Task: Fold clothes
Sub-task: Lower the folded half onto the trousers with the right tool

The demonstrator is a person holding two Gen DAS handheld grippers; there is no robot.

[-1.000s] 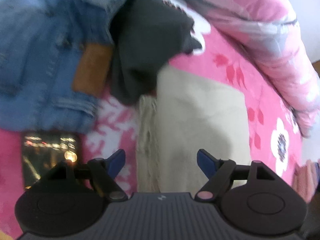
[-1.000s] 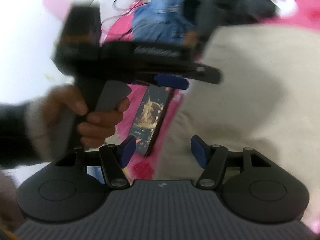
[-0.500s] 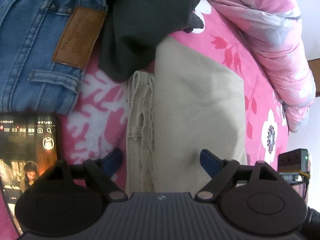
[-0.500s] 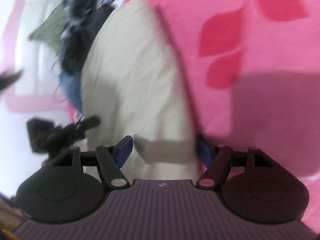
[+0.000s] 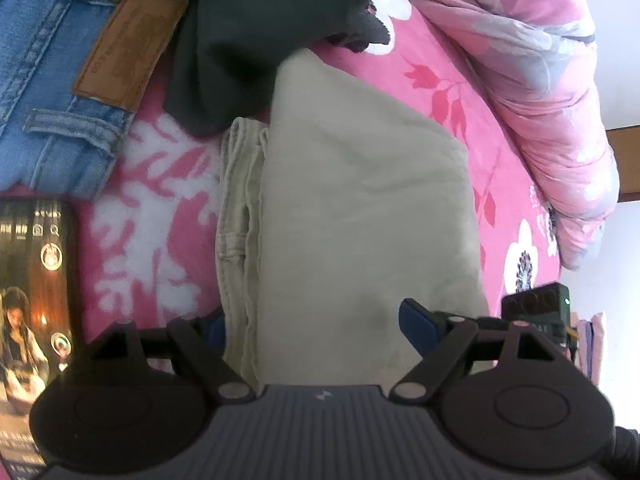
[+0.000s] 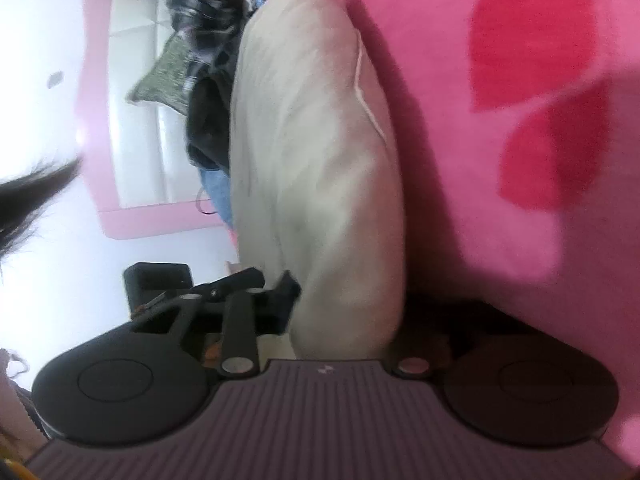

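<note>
Folded beige trousers [image 5: 360, 208] lie on a pink floral bedsheet [image 5: 436, 80]. My left gripper [image 5: 316, 326] straddles their near end. Its jaws are wide apart and closing a little, with the cloth between them and no pad seen pressing. Its left fingertip [image 5: 216, 326] is half hidden at the trousers' seamed edge. In the right wrist view the picture is rolled on its side. There my right gripper [image 6: 348, 320] is closing on the trousers' [image 6: 312, 160] rounded folded edge, and the cloth fills the narrow gap between the jaws.
Blue jeans [image 5: 60, 60] with a brown leather patch and a dark garment [image 5: 248, 32] lie just beyond the trousers. A lit phone [image 5: 32, 300] rests at the left. A bunched pink quilt [image 5: 540, 80] lines the right side. The other gripper's black body [image 5: 536, 312] shows at the right.
My right gripper rolled, dropped to the bed beside the trousers and closed on their folded edge. The left gripper barely moved and stays wide over the near end.
</note>
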